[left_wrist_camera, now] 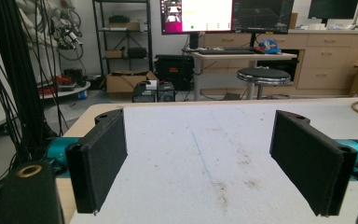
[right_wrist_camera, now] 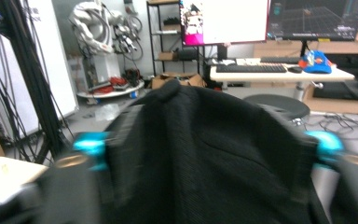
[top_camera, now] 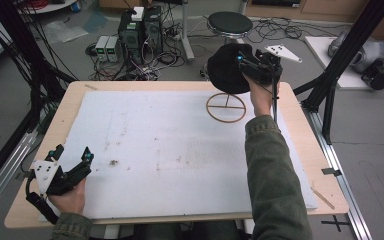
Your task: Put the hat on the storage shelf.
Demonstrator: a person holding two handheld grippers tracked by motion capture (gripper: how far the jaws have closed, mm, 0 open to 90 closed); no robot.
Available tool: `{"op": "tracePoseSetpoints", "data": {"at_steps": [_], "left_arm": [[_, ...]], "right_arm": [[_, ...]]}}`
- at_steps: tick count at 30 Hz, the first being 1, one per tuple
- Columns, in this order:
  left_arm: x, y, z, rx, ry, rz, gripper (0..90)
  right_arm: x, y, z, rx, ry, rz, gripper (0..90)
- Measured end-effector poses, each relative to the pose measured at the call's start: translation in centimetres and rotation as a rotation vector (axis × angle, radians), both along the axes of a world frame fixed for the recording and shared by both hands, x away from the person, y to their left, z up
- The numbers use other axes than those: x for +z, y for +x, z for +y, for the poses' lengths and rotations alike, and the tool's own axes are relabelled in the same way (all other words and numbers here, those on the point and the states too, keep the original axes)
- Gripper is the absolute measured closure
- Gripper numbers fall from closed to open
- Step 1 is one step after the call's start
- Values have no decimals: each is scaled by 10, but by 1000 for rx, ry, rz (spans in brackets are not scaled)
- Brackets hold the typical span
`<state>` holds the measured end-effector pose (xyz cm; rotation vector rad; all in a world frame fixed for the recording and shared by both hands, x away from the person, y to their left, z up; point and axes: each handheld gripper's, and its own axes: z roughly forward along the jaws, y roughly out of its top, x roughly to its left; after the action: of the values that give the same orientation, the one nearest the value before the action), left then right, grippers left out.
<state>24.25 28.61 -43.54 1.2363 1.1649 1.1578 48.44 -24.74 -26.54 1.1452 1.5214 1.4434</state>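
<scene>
— Hovering at the far right of the tabletop (top_camera: 180, 100), the right hand-held gripper (top_camera: 245, 62) is up in the air with a black knitted fabric cap (top_camera: 227, 67) against its front. Is it clamped?

— In the right gripper view the dark cap (right_wrist_camera: 200, 154) bulges between the two teal-tipped sides and hides the jaws, which stand wide apart. Whether the pads press on the cloth I cannot tell.

— Where does the cap sit relative to the table?

— Raised above the far right edge, just over a round light-wooden ring stand with crossed spokes (top_camera: 226, 107) that lies flat on the white foam sheet (top_camera: 170, 145).

— And the other one?

— The left hand-held gripper (top_camera: 75, 167) rests low at the near left corner, held in the person's hand, jaws pointing toward the far right. In the left gripper view its two black pads (left_wrist_camera: 100, 158) stand well apart over the stained white sheet (left_wrist_camera: 205, 154).

— Anything else nearby?

— A green sleeve (top_camera: 275, 170) runs along the right side of the tabletop up to the raised gripper.
</scene>
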Motion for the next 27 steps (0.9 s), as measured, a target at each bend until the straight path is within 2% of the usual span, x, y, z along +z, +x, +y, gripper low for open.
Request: {"op": "tracePoseSetpoints", "data": {"at_steps": [4, 8, 12, 16, 18, 22, 27], "left_arm": [[0, 0, 0, 2, 1, 1, 189], [0, -1, 0, 2, 0, 1, 189], [0, -1, 1, -3, 2, 9, 188], [0, 0, 0, -3, -1, 7, 188], [0, 1, -1, -5, 1, 6, 188], [0, 1, -2, -10, 5, 8, 188], [0, 1, -1, -5, 4, 11, 188]], "right_arm": [[2, -5, -7, -8, 26, 63, 121], [7, -14, -14, 15, 8, 95, 121], [15, -26, -18, 12, -44, 88, 121], [19, -36, -21, -1, -53, 92, 123], [14, -43, -23, -11, -61, 68, 124], [-1, -53, -29, -29, -83, 86, 150], [-17, -69, -44, -79, -68, 92, 160]]}}
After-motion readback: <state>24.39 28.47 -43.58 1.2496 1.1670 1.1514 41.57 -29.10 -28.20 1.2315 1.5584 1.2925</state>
